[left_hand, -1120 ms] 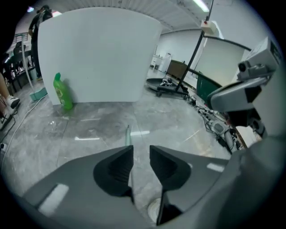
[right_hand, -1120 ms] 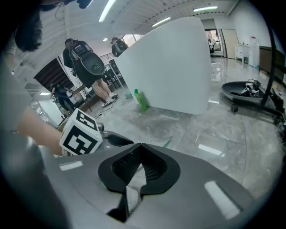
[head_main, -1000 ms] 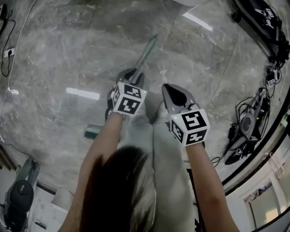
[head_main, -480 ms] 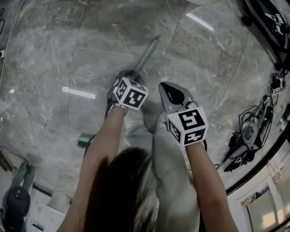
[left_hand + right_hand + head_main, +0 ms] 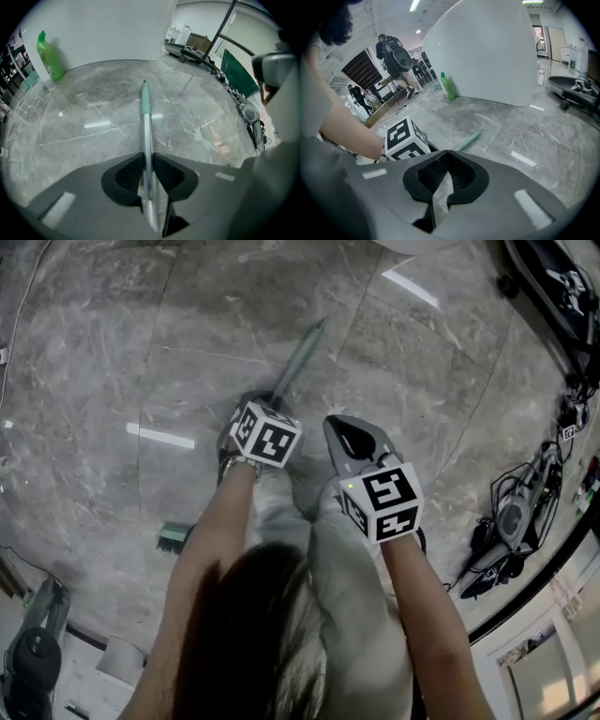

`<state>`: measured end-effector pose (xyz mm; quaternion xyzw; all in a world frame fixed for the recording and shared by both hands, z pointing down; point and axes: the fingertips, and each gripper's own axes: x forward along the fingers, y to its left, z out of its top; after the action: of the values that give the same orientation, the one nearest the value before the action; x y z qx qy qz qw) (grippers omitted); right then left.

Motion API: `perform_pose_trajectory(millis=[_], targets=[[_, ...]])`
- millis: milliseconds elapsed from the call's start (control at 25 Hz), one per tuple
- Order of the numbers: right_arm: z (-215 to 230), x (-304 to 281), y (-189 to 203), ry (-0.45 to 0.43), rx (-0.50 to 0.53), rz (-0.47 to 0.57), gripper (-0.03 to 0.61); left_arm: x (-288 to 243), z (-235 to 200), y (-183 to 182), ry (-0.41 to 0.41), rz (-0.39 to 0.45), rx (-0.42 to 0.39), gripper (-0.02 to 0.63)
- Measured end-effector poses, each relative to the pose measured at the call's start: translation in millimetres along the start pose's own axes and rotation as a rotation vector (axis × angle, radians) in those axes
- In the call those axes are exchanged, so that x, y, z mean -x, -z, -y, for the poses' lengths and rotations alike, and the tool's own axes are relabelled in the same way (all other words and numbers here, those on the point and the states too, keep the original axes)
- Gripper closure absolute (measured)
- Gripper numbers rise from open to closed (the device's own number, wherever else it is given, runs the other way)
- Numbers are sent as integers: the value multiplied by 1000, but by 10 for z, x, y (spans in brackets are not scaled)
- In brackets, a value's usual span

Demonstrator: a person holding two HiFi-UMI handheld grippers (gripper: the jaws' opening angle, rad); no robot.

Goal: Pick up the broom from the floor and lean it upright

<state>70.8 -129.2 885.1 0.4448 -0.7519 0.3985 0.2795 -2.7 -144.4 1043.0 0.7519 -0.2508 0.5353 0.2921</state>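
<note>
The broom lies on the grey marble floor. Its metal handle (image 5: pixel 300 357) has a green grip end, and its green bristle head (image 5: pixel 173 537) shows beside my left forearm. My left gripper (image 5: pixel 262 398) points steeply down over the handle. In the left gripper view the handle (image 5: pixel 146 126) runs between the two black pads, and the left gripper (image 5: pixel 148 161) is closing with both pads against it. My right gripper (image 5: pixel 332 423) hangs just right of the handle, shut with nothing between its tips. The right gripper view shows those meeting tips of the right gripper (image 5: pixel 447 153) and the handle's green end (image 5: pixel 468 139) beyond.
A green bottle (image 5: pixel 47 56) stands against the white wall (image 5: pixel 112 33) past the handle's end. Cables and devices (image 5: pixel 511 512) lie along the right edge of the floor. A wheeled cart (image 5: pixel 576 89) and people (image 5: pixel 396 58) are farther off.
Both grippers have sunk towards the floor. The left one has come down over the broom handle, which now sits between its jaws.
</note>
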Motion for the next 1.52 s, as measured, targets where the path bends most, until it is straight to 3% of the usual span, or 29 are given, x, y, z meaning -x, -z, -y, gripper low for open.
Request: perform_pose_trajectory(millis=[280,560,1120,1520], targets=[[-147,252,-58,-29,37,-14,577,342,-54,-179,-26,61,16,538],[-308,664,-458,-61,24,38,577,964,-149,-638,-61,164,34,538],[-559,1257,-1672,-92,75,161,577,2330,-540,-1461,-137,316,56,538],[-436,1724,-2466,-40,163,216,577,2974,-715,-2180,-156,380,54,538]])
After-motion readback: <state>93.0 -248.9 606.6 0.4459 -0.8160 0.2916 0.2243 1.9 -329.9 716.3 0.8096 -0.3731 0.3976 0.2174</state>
